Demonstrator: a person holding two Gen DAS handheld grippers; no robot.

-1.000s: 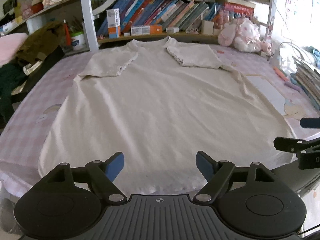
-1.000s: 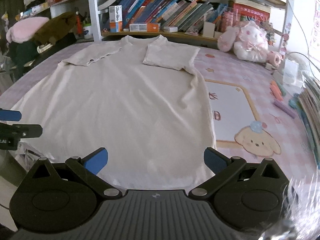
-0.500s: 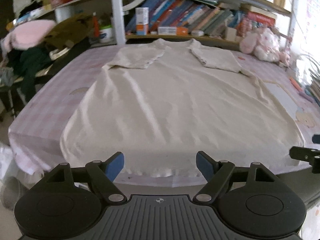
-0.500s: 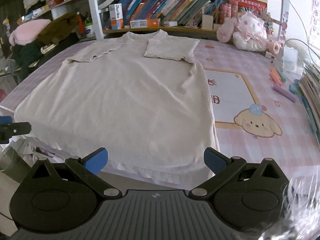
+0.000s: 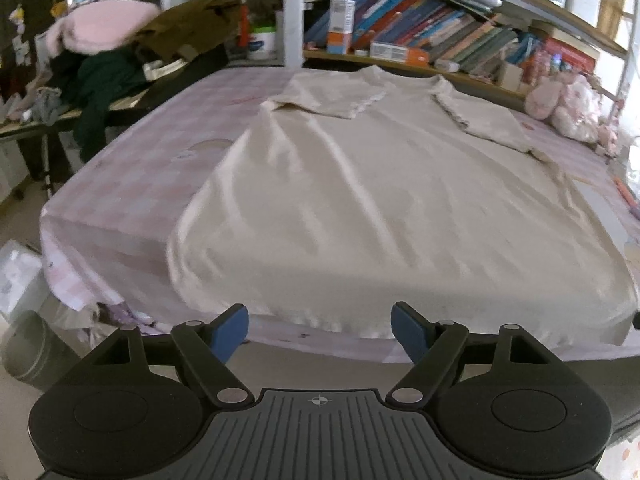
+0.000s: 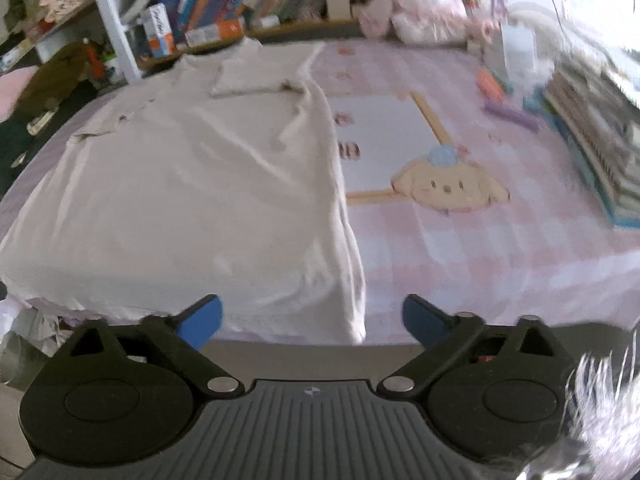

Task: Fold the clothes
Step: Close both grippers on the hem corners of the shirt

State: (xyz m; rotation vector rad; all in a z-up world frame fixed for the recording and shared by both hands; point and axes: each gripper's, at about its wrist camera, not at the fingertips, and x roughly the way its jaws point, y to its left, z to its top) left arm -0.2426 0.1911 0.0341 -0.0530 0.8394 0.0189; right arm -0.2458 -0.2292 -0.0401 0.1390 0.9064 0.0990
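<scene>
A large beige short-sleeved garment [image 5: 380, 200] lies spread flat on the table, both sleeves folded inward near the collar, hem draped over the near edge. It also shows in the right wrist view [image 6: 192, 196]. My left gripper [image 5: 319, 330] is open and empty, just short of the hem toward its left half. My right gripper [image 6: 311, 320] is open and empty, in front of the hem's right corner [image 6: 356, 328].
The table wears a pink checked cloth [image 6: 460, 248] with a puppy picture [image 6: 444, 188]. Bookshelves [image 5: 440, 36] stand behind. Dark and pink clothes [image 5: 120, 52] pile at the left. Plush toys [image 5: 568, 108] and stacked books [image 6: 600, 140] sit at the right.
Both grippers have pulled back from over the garment to in front of the table edge. The left one shifted left, the right one shifted right toward the hem's corner. Both stayed open.
</scene>
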